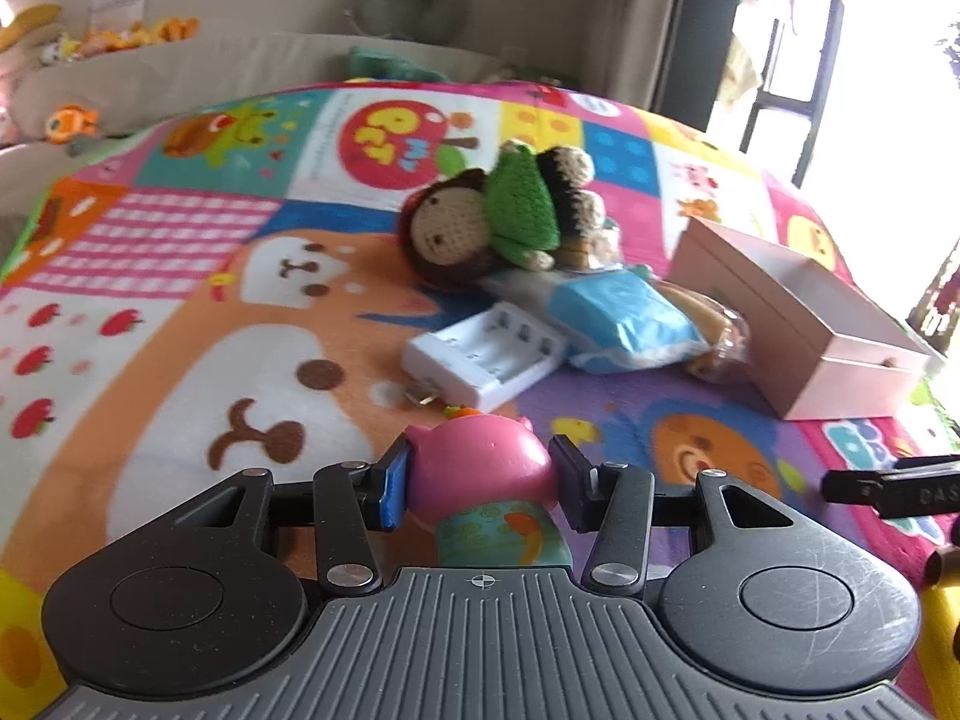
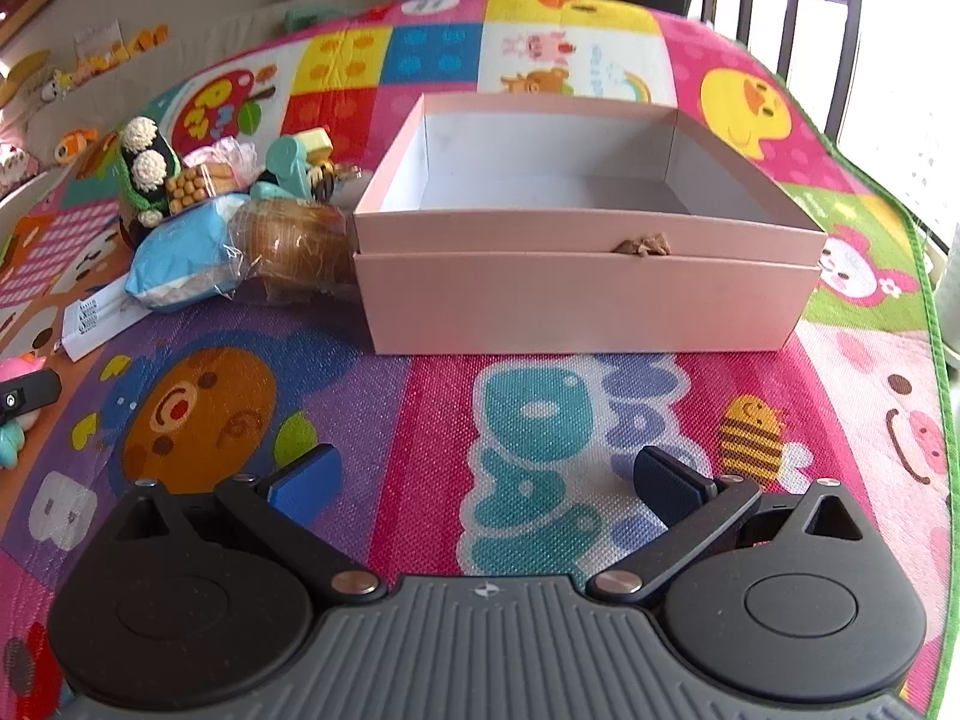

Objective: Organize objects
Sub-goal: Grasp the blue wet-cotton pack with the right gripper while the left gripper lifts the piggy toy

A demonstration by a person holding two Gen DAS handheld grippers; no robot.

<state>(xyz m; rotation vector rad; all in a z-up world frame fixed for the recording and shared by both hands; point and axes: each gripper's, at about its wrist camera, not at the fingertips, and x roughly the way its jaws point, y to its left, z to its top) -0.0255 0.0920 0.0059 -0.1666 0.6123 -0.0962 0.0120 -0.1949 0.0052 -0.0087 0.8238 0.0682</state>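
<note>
My left gripper [image 1: 479, 483] is shut on a pink-headed toy figure [image 1: 480, 474] with a teal body, just above the play mat. Beyond it lie a white battery charger [image 1: 486, 357], a blue packet [image 1: 624, 315], a wrapped brown bun [image 1: 714, 336] and crochet dolls [image 1: 480, 222]. An open pink box [image 2: 576, 294], empty inside, stands on the mat in the right wrist view; it also shows in the left wrist view [image 1: 798, 324]. My right gripper [image 2: 486, 483] is open and empty, in front of the box. The pile of toys [image 2: 228, 204] lies left of the box.
The colourful play mat [image 2: 528, 438] covers the surface. A beige sofa with plush toys [image 1: 120, 42] lies behind. A window with dark bars [image 2: 840, 30] is at the right. The left gripper's finger [image 2: 27, 393] shows at the right wrist view's left edge.
</note>
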